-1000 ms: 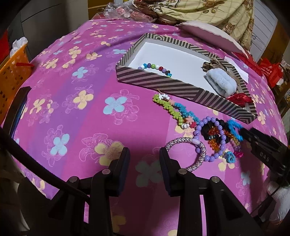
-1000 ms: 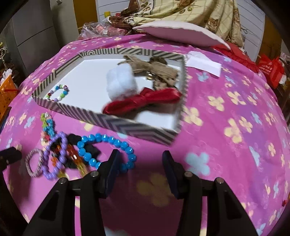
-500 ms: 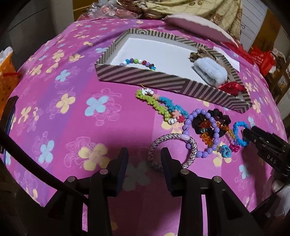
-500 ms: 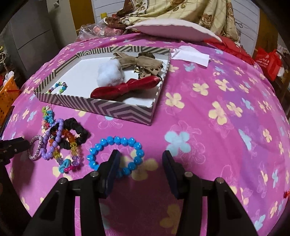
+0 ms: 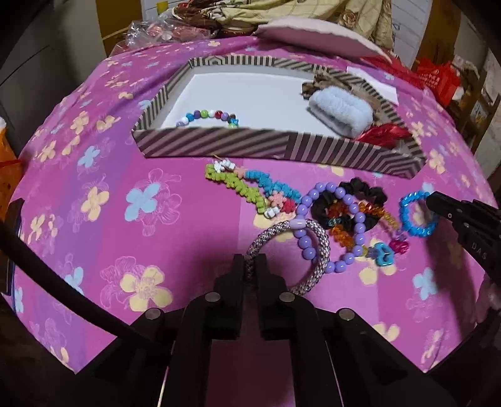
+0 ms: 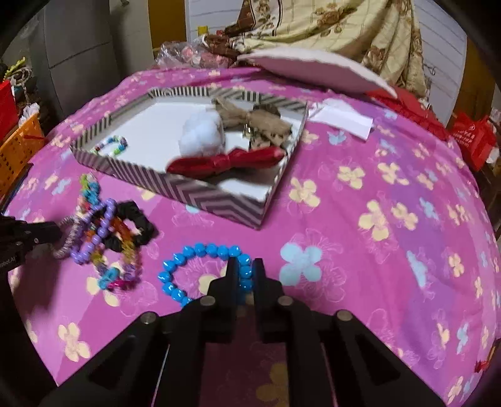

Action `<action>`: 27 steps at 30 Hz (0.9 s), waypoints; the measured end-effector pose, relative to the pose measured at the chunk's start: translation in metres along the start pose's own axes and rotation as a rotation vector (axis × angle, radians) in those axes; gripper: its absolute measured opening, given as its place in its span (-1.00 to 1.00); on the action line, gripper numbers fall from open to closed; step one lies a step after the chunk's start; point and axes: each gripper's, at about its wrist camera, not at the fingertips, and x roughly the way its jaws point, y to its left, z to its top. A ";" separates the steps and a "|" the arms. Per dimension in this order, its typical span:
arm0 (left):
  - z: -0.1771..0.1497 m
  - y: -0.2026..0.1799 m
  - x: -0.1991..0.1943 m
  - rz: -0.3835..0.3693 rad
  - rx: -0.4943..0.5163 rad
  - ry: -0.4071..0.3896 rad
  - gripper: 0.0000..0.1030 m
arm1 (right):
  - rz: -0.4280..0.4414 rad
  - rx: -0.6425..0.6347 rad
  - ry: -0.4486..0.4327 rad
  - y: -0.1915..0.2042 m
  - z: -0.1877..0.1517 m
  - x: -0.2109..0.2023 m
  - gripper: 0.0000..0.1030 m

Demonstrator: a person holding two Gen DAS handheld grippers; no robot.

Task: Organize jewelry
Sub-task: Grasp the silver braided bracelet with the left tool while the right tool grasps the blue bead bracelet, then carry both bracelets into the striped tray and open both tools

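My left gripper (image 5: 250, 266) is shut on a silver braided bangle (image 5: 316, 250) lying on the pink flowered cloth. My right gripper (image 6: 244, 272) is shut on a blue bead bracelet (image 6: 194, 253), which also shows in the left wrist view (image 5: 407, 213). A purple bead bracelet (image 5: 332, 194), a black scrunchie (image 5: 366, 191), an orange bead strand (image 5: 375, 209) and a green and blue flower band (image 5: 247, 184) lie between them. The striped tray (image 5: 219, 144) behind holds a multicolour bead bracelet (image 5: 208, 115), a white fluffy scrunchie (image 5: 341, 109), a red bow (image 6: 228, 161) and a tan bow (image 6: 253, 119).
A white lid (image 6: 316, 69) and folded fabric (image 6: 344, 28) lie beyond the tray. A white paper (image 6: 341, 120) lies at its right corner. An orange basket (image 6: 18, 147) stands off the left edge. A red bag (image 6: 472, 137) is at the far right.
Both grippers have moved forward and closed. The left now pinches the silver bangle, the right pinches the blue bead bracelet. Both were open before.
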 end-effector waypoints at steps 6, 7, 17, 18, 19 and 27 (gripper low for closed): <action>0.008 0.005 -0.027 -0.001 -0.018 -0.067 -0.94 | 0.003 -0.056 -0.063 0.016 0.018 -0.033 -0.83; 0.010 0.006 -0.031 -0.001 -0.022 -0.076 -0.94 | 0.006 -0.062 -0.070 0.018 0.021 -0.037 -0.83; 0.022 0.014 -0.057 0.049 -0.032 -0.142 -0.93 | 0.010 -0.101 -0.118 0.033 0.047 -0.061 -0.83; 0.022 0.016 -0.058 0.054 -0.034 -0.146 -0.93 | 0.012 -0.104 -0.121 0.035 0.050 -0.063 -0.83; 0.024 0.017 -0.060 0.060 -0.034 -0.150 -0.93 | 0.013 -0.107 -0.123 0.036 0.052 -0.064 -0.83; 0.038 0.026 -0.066 0.088 -0.041 -0.174 -0.93 | 0.017 -0.141 -0.144 0.049 0.074 -0.068 -0.83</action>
